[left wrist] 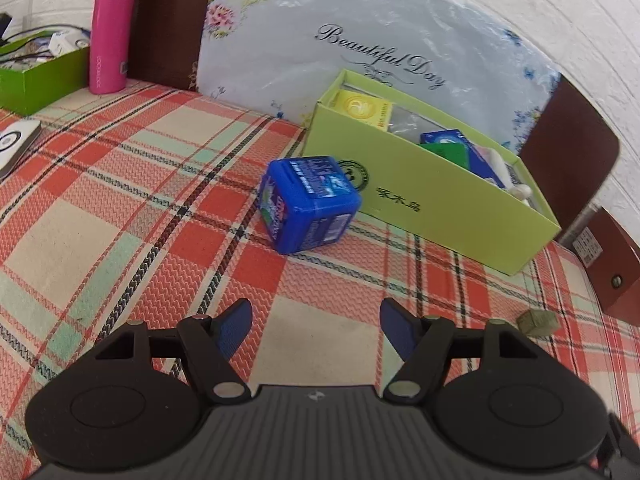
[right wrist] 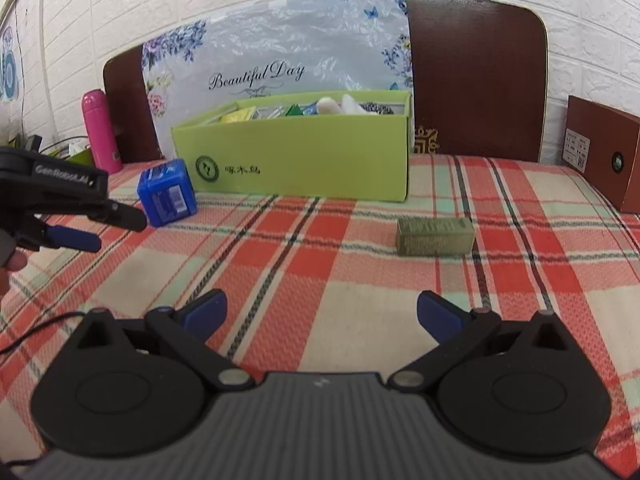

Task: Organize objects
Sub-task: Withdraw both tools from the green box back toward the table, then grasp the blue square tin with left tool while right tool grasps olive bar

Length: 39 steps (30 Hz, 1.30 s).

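Both tools gape before green box (right wrist: 304, 160) holding small packets (left wrist: 366, 110)

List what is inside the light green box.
In the light green box: a yellow packet, a blue packet, a green packet and white items. Whatever lies beneath them is covered.

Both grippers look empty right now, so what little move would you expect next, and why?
Probably the left gripper eases forward toward the blue tub. It is open, empty and aimed at the tub, which sits on the cloth just outside the green box.
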Available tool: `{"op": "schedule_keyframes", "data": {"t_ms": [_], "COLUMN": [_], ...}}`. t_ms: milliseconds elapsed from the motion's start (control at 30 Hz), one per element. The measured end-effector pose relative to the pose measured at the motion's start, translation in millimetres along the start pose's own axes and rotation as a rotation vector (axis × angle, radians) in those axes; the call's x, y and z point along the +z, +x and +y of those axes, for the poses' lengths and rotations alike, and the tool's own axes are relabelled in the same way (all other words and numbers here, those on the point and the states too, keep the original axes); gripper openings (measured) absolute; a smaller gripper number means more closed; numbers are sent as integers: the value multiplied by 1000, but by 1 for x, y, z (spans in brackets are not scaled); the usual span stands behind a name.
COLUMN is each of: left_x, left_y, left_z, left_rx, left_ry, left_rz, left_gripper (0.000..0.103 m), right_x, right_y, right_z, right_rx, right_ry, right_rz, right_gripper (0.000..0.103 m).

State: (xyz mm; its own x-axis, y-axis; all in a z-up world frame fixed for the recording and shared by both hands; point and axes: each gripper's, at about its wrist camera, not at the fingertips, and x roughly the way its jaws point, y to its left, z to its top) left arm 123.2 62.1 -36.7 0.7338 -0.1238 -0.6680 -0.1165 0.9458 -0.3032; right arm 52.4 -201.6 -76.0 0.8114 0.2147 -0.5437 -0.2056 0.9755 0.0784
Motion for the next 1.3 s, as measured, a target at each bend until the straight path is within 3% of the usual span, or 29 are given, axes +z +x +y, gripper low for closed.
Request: {"op": "schedule_keyframes", "data": {"t_ms": [200,367,467,567,733,900,1000,1133,1300], "left_x": [26,48,56,55,41,7,-13,-25,-27], "left_y": [18,46,57,58,44,18,5,-6,-10], "left_z": [-13,-30,-27,-19,-16,-31,-37,-39,-38], "left_rx": [3,106,128,64,-66,-173,-207,-202,-195], "left_ry": [-66,-74,-84,-59,37,148,150,128,123], "left_rz": [-63,-84,-78,-92,-36,36,51,61,67], "left_gripper": [74,75,75,66,66,66,66,66,66], "right_x": [-2,-4,-7,-8,-4,12,24,39,55], "right_y": [-6,-9,-10,-9,-2,13,27,52,70], "right_z": [-3,-5,-9,-15,-24,-35,-44,-58,-73], "right_rx": [-11,-17,-24,-34,-28,-52,-72,-108,-55], "right_ry": [18,15,22,46,53,1,-19,12,201], "right_rz": [-3,7,11,23,33,14,13,63,88], "right_gripper": [103,103,103,103,103,103,102,87,85]}}
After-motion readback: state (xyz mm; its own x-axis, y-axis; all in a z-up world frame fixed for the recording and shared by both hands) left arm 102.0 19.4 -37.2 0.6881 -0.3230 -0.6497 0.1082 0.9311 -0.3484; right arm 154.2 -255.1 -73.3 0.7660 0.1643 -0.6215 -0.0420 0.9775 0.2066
